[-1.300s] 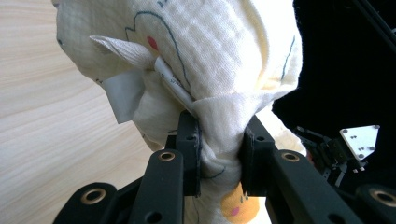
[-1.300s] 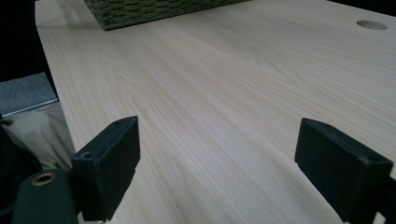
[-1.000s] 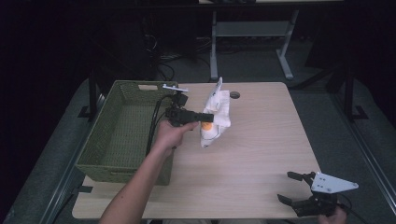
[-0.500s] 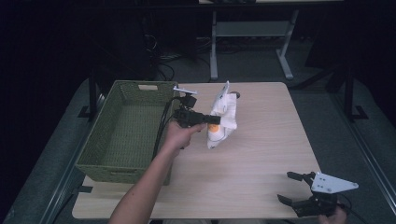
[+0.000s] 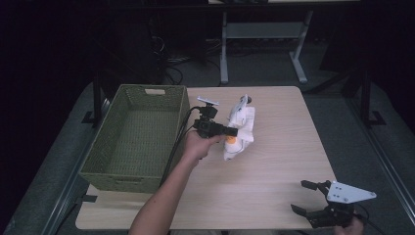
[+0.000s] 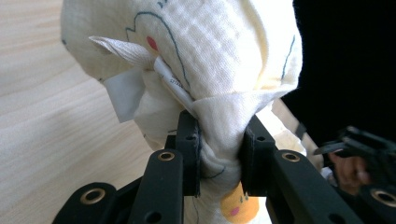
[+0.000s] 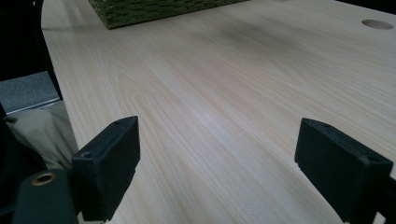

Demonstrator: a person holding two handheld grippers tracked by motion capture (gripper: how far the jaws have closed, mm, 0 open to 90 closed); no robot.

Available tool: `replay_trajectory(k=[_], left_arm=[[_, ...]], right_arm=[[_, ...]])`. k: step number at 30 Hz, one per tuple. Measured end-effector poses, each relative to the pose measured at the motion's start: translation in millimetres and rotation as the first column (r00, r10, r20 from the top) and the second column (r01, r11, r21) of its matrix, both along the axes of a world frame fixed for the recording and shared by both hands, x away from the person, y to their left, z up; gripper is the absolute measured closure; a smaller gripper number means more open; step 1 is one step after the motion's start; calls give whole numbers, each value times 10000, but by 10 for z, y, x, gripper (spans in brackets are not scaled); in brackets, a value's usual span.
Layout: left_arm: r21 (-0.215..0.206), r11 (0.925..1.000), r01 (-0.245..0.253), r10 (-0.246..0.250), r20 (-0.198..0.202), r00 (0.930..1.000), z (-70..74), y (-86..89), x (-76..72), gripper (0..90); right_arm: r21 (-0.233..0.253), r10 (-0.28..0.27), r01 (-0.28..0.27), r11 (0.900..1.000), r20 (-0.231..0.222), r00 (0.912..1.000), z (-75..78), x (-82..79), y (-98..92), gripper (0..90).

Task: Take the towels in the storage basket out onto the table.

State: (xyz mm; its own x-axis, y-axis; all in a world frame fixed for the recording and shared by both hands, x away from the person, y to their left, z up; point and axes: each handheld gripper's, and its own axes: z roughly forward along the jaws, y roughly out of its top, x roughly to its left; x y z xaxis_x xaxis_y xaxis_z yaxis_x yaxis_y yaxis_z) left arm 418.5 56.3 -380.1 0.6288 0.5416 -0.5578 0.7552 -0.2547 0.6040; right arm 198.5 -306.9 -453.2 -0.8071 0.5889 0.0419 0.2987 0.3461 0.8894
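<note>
A pale yellow cloth (image 5: pixel 241 127) with small printed figures hangs bunched over the middle of the wooden table (image 5: pixel 274 161). My left gripper (image 5: pixel 233 131) is shut on it, just right of the basket. In the left gripper view the two jaws pinch a fold of the cloth (image 6: pixel 219 93), and a white label sticks out at its left side. My right gripper (image 5: pixel 304 197) rests at the table's front right corner, open, with nothing between its fingers (image 7: pixel 112 163).
A green woven basket (image 5: pixel 98 161) stands on the left part of the table, with nothing inside it. A round cable hole (image 7: pixel 376 24) is in the tabletop. Metal frame legs (image 5: pixel 224 54) stand on the floor beyond the far edge.
My left gripper has carried the cloth a little to the right and toward the far side of the table. The right gripper has stayed in place.
</note>
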Motion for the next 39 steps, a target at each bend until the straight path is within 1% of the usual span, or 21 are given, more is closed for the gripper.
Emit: replay_trajectory(k=[3,5,8,11,13,14,15,16,18,20,21,23,25,26,27,29,30,33,36,38,39], left_arm=[[116,9999,-64,63,60,10000,-28,-51,-3,731],[334,9994,21,-28,205,9998,-50,-76,-6,730],[382,9992,-81,77,100,9999,-88,-108,-5,727],[579,9981,-212,199,245,9995,-115,-155,-19,724],[611,9978,-250,235,256,9994,-127,-174,-21,725],[582,9978,-311,301,188,9994,-148,-189,-21,727],[710,9970,-311,307,74,9995,-193,-215,-27,728],[710,9970,-311,307,74,9995,-193,-215,-27,728],[1014,9945,-265,250,159,9996,-240,-248,-34,728],[1075,9938,-291,275,163,9995,-302,-279,-35,727],[1075,9938,-291,275,163,9995,-302,-279,-35,727],[1381,9898,-357,322,278,9991,-348,-312,-40,720],[1492,9880,-408,362,333,9988,-362,-324,-42,710],[1616,9857,-476,403,483,9980,-373,-335,-51,701],[1838,9817,-496,416,471,9980,-399,-345,-53,693],[1877,9808,-533,445,510,9977,-410,-348,-55,690],[1938,9789,-644,551,529,9971,-427,-351,-64,673],[1966,9783,-658,576,471,9972,-442,-367,-74,654],[1984,9777,-694,584,606,9965,-439,-391,-90,632],[2062,9759,-717,577,731,9957,-439,-396,-97,589],[2151,9733,-802,626,873,9942,-439,-398,-103,517]], right_arm=[[27,-12,12,10000,-29,10000,0,2,4,138],[55,-1,2,10000,-60,10000,1,5,2,138],[89,29,-29,10000,-16,10000,2,7,-2,138],[87,25,-25,10000,2,10000,3,6,-2,138],[85,29,-29,10000,21,10000,3,5,-3,138],[105,33,-34,9999,14,10000,4,4,-3,138],[106,67,-66,9999,-18,10000,7,3,-8,138],[106,67,-66,9999,-18,10000,7,3,-8,138],[166,64,-64,9998,-43,10000,11,-1,-18,138],[165,39,-39,9999,-10,10000,8,3,-27,138],[165,39,-39,9999,-10,10000,8,3,-27,138],[129,26,-26,9999,-17,10000,11,5,-23,138],[137,9,-9,9999,-19,10000,13,3,-21,138],[171,-23,23,9999,-28,10000,16,1,-21,138],[180,-41,41,9998,-13,10000,17,-1,-21,138],[183,-59,60,9998,-9,10000,18,-4,-21,138],[170,-58,58,9998,-3,10000,21,-4,-19,138],[177,-44,43,9998,40,10000,26,-3,-14,138],[135,-7,6,9999,54,10000,24,1,-5,138],[140,-22,21,9999,60,10000,24,0,-8,138],[177,-37,36,9998,51,10000,26,-3,-15,138]])
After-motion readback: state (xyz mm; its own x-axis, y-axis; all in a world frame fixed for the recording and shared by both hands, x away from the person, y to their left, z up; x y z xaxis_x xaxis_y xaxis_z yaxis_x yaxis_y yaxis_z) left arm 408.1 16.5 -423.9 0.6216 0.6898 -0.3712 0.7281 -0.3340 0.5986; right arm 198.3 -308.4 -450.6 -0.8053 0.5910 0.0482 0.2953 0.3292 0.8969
